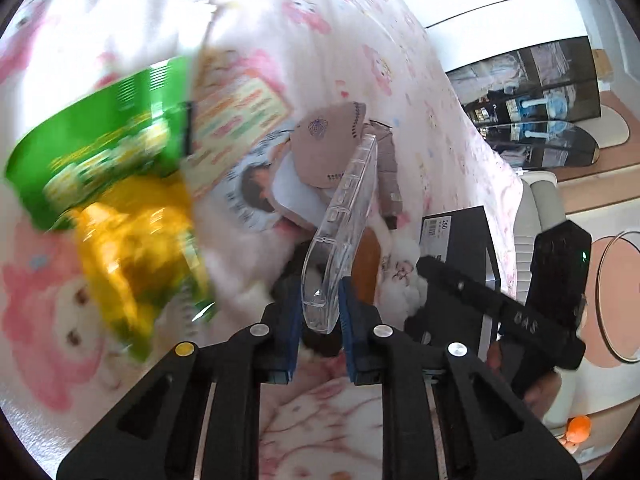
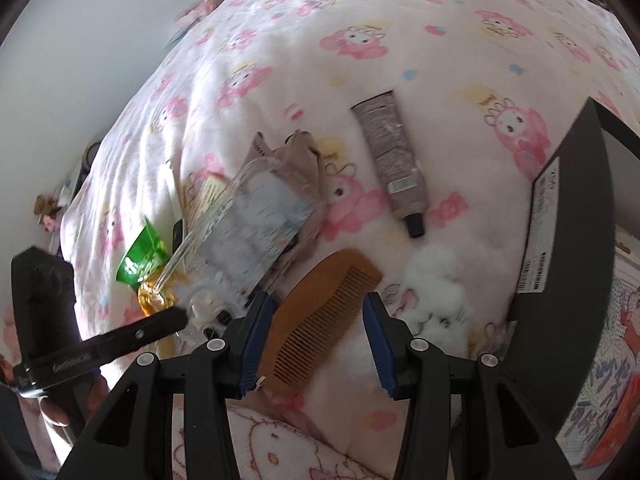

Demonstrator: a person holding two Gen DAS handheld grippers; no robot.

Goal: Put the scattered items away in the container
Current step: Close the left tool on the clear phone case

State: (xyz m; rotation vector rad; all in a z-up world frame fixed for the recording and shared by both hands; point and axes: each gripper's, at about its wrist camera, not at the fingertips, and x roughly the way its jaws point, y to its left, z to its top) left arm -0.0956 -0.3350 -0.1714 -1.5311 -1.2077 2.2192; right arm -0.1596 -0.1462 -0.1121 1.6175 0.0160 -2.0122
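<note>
My left gripper (image 1: 320, 312) is shut on a clear plastic phone case (image 1: 344, 224) and holds it above the pink blanket; the case also shows in the right wrist view (image 2: 208, 216). My right gripper (image 2: 316, 340) is open and empty, its fingers either side of a wooden comb (image 2: 316, 320) lying on the blanket. A grey tube (image 2: 394, 160), a beige face mask (image 1: 324, 148), a light-blue packet (image 2: 256, 228), a green and yellow snack bag (image 1: 108, 184) and white cotton (image 2: 436, 284) lie scattered. The black box (image 2: 568, 240) stands at the right.
The bed is covered by a pink cartoon blanket (image 2: 360, 60). The black box also shows in the left wrist view (image 1: 460, 240). A mirror and a round stool stand on the floor beyond the bed edge (image 1: 560, 140).
</note>
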